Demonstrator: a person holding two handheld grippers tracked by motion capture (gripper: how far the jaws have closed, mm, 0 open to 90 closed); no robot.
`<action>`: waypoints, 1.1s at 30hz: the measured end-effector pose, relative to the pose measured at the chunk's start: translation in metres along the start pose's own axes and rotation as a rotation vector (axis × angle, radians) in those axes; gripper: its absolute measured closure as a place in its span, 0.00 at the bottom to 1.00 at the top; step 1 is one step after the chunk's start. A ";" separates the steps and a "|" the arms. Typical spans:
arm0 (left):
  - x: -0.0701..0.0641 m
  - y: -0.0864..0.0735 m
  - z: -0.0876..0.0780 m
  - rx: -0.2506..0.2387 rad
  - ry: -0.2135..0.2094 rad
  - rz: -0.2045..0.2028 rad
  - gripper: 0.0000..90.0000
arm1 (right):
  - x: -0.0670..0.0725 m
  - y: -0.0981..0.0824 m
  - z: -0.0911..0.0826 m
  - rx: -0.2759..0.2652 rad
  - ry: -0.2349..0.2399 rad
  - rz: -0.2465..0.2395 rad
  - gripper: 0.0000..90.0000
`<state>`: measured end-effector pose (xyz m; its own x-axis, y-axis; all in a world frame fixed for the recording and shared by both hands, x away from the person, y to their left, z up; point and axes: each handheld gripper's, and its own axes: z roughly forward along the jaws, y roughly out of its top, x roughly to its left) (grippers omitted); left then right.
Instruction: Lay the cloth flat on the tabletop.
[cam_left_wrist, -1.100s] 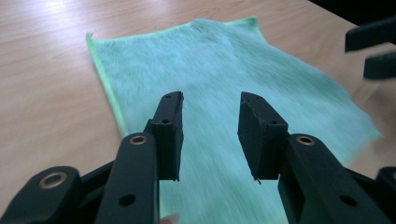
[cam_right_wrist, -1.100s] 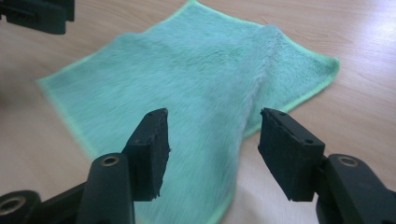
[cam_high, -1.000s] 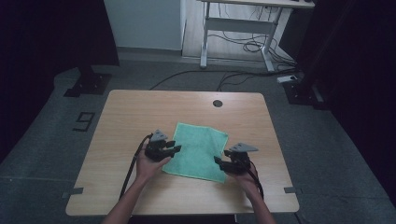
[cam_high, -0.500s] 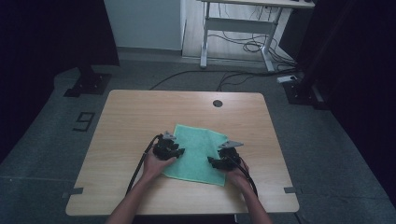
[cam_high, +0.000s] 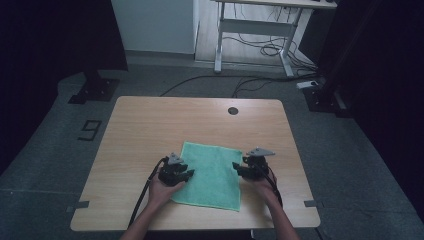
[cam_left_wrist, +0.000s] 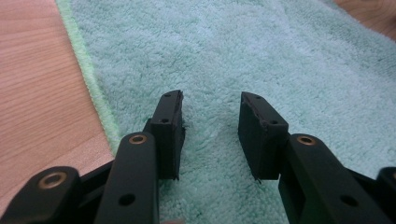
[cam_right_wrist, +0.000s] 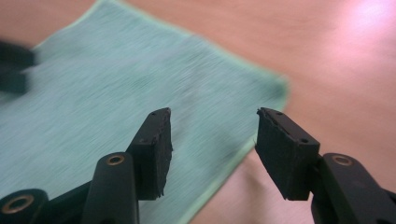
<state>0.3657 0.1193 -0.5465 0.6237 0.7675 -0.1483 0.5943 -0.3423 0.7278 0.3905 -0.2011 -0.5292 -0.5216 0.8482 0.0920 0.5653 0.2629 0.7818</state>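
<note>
My left gripper's (cam_left_wrist: 210, 126) jaws stand apart, tips low over the green towel (cam_high: 212, 172) just inside its edge, nothing pinched. My right gripper's (cam_right_wrist: 212, 144) jaws, also parted, have just been closing a little, with the towel's edge under the gap. The towel lies flat at lower centre of the table (cam_high: 150, 125).

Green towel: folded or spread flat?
Spread flat: the green towel lies as one flat rectangle on the table, all edges visible, no fold line.
</note>
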 end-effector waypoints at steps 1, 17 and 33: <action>0.000 0.000 0.000 0.001 0.001 0.002 0.68 | -0.004 0.004 0.004 0.007 -0.013 0.006 0.51; 0.001 0.000 0.000 -0.001 0.003 -0.012 0.70 | -0.028 0.026 0.050 0.085 -0.148 -0.050 0.88; 0.003 0.001 0.001 -0.010 -0.007 -0.059 0.69 | -0.043 0.043 0.070 0.093 -0.123 -0.034 0.97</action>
<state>0.3687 0.1209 -0.5470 0.5913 0.7822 -0.1960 0.6249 -0.2909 0.7245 0.4822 -0.1944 -0.5432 -0.4626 0.8864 -0.0142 0.6081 0.3290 0.7225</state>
